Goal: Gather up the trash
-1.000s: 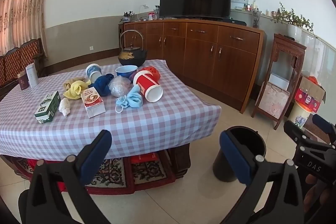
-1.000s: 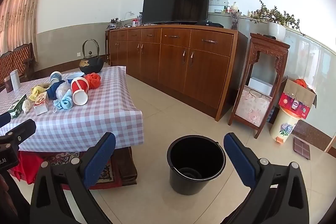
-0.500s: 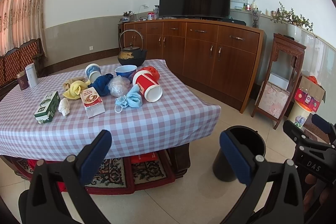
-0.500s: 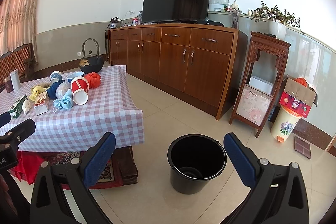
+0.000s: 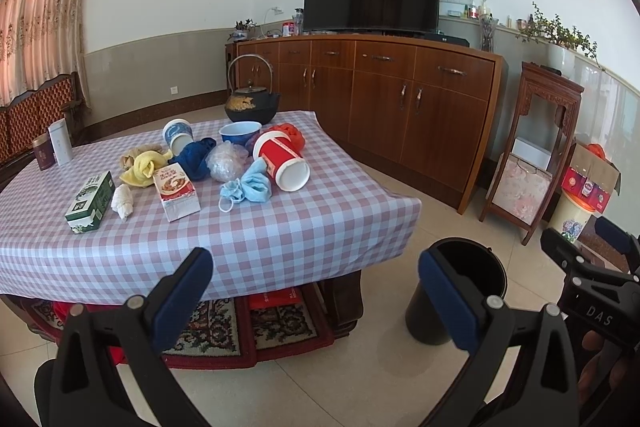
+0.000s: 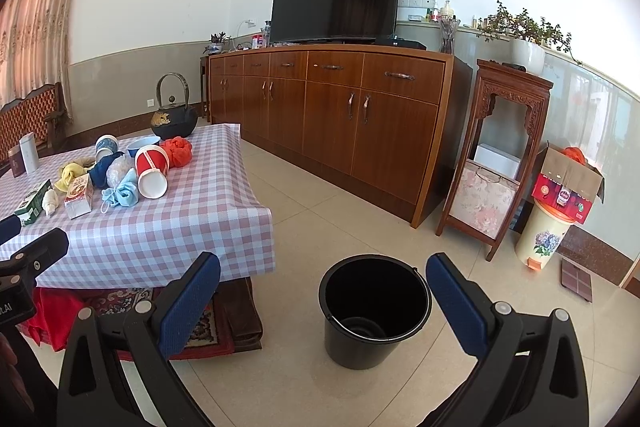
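A checked table [image 5: 280, 227] holds cups and wrappers. A black bucket [image 6: 374, 311] stands on the floor. The left gripper [image 5: 316, 291] and right gripper [image 6: 322, 301] are both wide open, holding nothing.

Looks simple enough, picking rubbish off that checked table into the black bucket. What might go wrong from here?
1. The trash lies bunched together: grabbing the red paper cup may drag the blue face mask or nudge the blue bowl, which probably isn't trash.
2. The black bucket stands on the floor apart from the table, so light pieces may drop short.
3. The crumpled plastic may slip from a gripper.
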The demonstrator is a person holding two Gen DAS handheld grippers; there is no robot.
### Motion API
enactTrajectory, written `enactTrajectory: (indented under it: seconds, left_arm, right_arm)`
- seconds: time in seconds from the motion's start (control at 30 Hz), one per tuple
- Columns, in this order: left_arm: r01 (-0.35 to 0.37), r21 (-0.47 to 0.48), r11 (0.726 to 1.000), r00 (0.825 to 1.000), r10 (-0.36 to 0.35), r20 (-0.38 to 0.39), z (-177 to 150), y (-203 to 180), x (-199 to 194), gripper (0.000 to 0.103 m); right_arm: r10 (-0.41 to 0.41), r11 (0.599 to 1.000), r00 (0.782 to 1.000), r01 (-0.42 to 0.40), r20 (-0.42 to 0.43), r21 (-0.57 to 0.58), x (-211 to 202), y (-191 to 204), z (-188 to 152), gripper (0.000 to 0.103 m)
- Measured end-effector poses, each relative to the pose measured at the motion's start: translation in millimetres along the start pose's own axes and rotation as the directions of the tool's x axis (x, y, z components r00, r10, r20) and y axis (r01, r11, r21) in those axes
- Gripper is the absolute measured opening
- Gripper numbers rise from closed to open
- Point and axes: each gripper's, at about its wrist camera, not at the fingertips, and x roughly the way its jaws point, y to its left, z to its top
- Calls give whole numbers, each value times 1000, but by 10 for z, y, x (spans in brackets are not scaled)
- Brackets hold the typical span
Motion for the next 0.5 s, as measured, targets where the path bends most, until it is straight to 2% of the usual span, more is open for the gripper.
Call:
enactTrajectory:
  seconds: [0.5]
  left_arm:
    - [0,0,1000,1000,0,-5,-50,-4,1,103]
  right_arm:
    - [-1,1000,1000,1,0,1,13,11,-19,103]
